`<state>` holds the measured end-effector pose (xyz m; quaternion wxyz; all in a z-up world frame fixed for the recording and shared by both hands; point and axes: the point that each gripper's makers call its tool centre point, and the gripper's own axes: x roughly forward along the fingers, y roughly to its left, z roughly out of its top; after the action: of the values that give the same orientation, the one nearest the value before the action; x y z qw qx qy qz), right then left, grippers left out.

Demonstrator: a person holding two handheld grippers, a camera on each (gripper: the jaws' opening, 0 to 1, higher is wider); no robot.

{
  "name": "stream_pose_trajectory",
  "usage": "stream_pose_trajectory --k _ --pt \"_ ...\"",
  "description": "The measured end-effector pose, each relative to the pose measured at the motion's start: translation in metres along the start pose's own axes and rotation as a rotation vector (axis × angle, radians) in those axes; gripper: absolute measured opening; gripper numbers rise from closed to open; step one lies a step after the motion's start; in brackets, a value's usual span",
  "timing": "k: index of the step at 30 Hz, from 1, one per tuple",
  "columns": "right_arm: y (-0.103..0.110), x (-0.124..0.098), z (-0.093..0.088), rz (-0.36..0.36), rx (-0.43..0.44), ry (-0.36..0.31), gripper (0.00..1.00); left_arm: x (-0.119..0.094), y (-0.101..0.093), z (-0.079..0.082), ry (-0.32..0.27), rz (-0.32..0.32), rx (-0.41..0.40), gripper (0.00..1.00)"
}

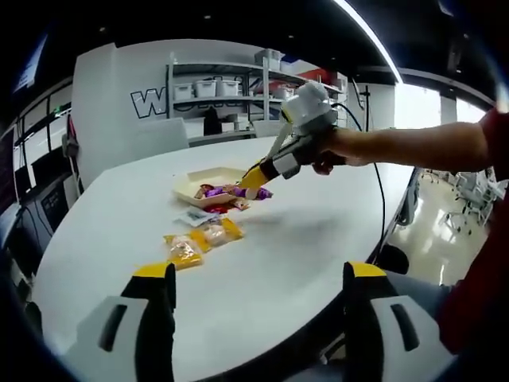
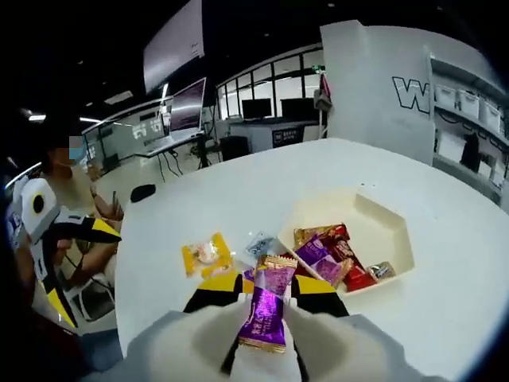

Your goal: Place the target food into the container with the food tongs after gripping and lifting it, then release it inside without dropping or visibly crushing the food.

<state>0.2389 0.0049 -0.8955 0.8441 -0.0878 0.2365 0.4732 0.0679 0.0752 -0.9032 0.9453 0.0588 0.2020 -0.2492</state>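
In the right gripper view we see the right tongs clamped on a purple snack packet, which stands up between the yellow-tipped jaws, its crimped top edge near the rim of the cream container. We hold the packet just beside that container's near corner, above the white worktop, not yet inside it. The container is a shallow, angular tray; in it lie a second purple packet, red packets and a small silver-wrapped sweet. On the worktop just left of the tray we see a pale blue-grey packet and, further left, a yellow packet. At the far left edge of this view the left tongs come in, white with yellow and black tips.

In the left gripper view our left tongs stand apart, both yellow-capped jaws rising from the bottom with nothing between them, low over the worktop. Across it a hand holds the right tongs with their tips down at the container, where purple and red packets show. Nearer us lie two yellow packets and the pale packet. Behind the worktop stand shelves with white bins.
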Motion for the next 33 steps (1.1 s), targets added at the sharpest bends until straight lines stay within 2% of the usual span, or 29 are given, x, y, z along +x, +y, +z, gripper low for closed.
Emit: stream_pose_trajectory --k 6,11,18,27,30,33 --pt "-0.009 -0.009 0.034 -0.018 -0.033 -0.035 0.19 0.003 -0.005 0.004 -0.002 -0.006 0.014 0.84" --pt "-0.017 -0.017 0.056 -0.029 -0.037 -0.066 0.19 0.002 -0.002 0.004 0.002 0.001 0.019 0.84" --pt "-0.024 -0.020 0.073 -0.046 -0.050 -0.087 0.19 -0.001 0.000 0.010 -0.024 0.006 -0.008 0.86" --pt "-0.035 -0.014 0.058 -0.059 -0.040 -0.049 0.19 -0.001 0.000 0.007 -0.018 0.008 -0.008 0.85" --pt "-0.037 -0.013 0.041 -0.051 -0.020 -0.014 0.20 -0.001 0.001 0.004 -0.008 0.009 -0.006 0.85" --pt "-0.042 -0.017 0.016 -0.053 0.013 0.015 0.20 -0.002 0.000 0.001 -0.006 0.008 -0.009 0.85"
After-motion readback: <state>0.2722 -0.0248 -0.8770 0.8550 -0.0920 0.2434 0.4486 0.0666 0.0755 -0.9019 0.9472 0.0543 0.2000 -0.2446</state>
